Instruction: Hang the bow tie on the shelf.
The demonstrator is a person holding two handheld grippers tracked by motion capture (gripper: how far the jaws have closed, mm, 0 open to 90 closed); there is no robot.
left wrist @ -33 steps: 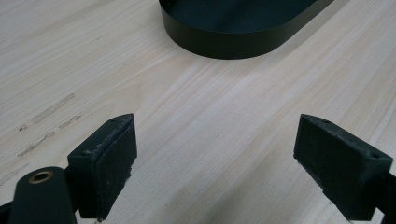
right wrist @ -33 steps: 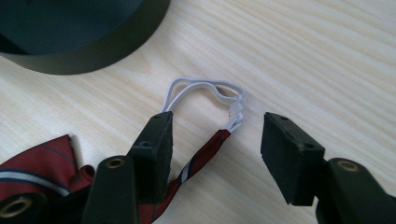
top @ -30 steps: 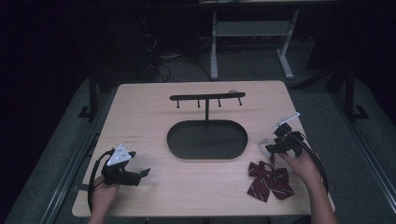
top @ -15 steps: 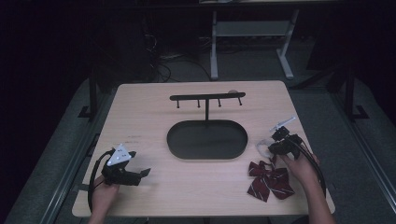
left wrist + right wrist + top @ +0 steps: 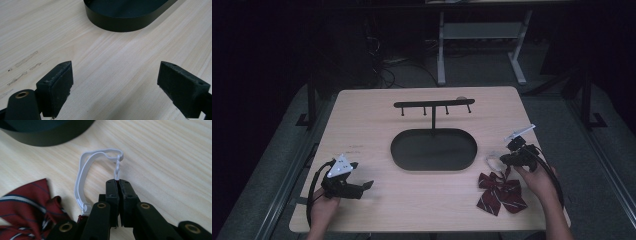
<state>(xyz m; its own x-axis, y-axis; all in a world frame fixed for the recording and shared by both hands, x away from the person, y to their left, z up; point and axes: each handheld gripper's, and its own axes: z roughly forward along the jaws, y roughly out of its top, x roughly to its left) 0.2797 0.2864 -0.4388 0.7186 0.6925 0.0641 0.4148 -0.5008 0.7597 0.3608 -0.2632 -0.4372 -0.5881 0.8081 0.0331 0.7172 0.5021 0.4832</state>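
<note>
One bow tie [image 5: 501,193] at table [image 5: 362,120] near-right corner, beside stand base [image 5: 433,149] | soft, light; white strap [image 5: 82,173] thin, likely slippery | right gripper [image 5: 117,182] jaws closed on strap clasp | left gripper [image 5: 115,87] wide apart, empty | grip clasp, not fabric.

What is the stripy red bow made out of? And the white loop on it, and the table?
The red bow looks like soft woven cloth: it folds and has thin stripes. The white loop, pinched by the right claw, seems thin elastic or plastic strap, smooth and bendy; I can't tell which. The table looks like pale wood, matte, with grain lines.
</note>
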